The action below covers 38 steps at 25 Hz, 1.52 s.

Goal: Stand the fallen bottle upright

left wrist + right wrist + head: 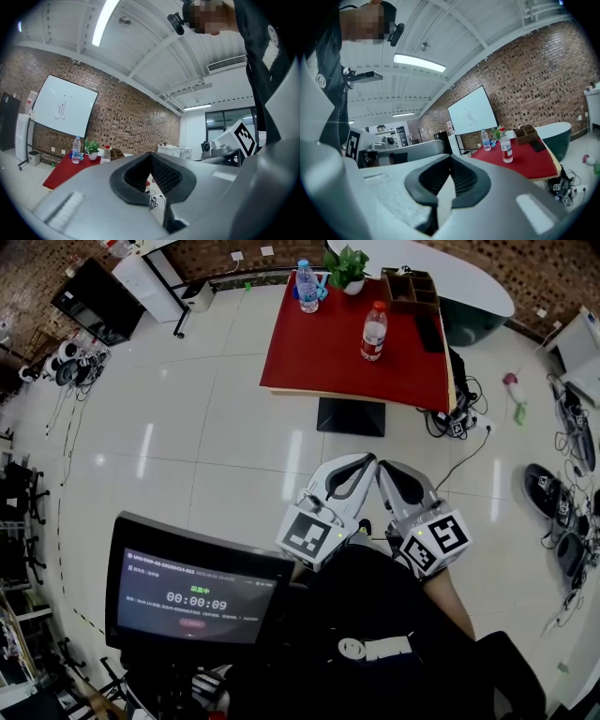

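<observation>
Two clear water bottles stand upright on the red table (328, 362), far from both grippers: a blue-capped one (306, 285) at its back edge and a red-capped one (373, 332) nearer the middle. No bottle lies on its side in any view. My left gripper (364, 465) and right gripper (386, 471) are held close to the body, tips nearly touching, both shut and empty. In the left gripper view the left gripper (150, 155) points toward the table (65, 169). In the right gripper view the right gripper (451, 160) has the red-capped bottle (505, 146) ahead.
A potted plant (347, 268), a wooden organiser (411, 289) and a black flat item (429, 332) share the table. Cables (459, 418) lie on the tiled floor by its right side, shoes (548, 493) farther right. A monitor (197, 601) stands at the lower left.
</observation>
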Each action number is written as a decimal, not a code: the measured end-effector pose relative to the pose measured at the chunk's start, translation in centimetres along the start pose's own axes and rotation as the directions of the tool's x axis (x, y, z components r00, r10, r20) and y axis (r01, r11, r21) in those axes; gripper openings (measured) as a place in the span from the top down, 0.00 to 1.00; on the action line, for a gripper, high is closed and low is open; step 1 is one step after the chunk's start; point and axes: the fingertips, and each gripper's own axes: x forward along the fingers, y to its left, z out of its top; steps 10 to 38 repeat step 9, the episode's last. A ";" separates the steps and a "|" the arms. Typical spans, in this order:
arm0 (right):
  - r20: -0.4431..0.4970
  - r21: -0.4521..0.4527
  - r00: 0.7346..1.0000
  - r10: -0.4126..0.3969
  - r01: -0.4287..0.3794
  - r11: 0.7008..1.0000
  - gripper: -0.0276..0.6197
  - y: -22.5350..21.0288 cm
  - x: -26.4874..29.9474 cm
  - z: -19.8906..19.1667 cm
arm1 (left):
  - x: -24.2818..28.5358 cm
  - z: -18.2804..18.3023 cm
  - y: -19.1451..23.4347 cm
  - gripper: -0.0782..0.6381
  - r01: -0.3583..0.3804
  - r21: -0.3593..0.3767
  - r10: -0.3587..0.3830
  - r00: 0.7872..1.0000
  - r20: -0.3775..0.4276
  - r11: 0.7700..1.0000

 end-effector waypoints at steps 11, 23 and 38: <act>0.004 -0.015 1.000 0.003 -0.003 1.000 0.95 0.4 0.4 0.2 | -0.4 -0.7 0.3 0.89 0.002 0.015 -0.001 1.000 -0.025 1.000; 0.004 -0.015 1.000 0.003 -0.003 1.000 0.95 0.4 0.4 0.2 | -0.4 -0.7 0.3 0.89 0.002 0.015 -0.001 1.000 -0.025 1.000; 0.004 -0.015 1.000 0.003 -0.003 1.000 0.95 0.4 0.4 0.2 | -0.4 -0.7 0.3 0.89 0.002 0.015 -0.001 1.000 -0.025 1.000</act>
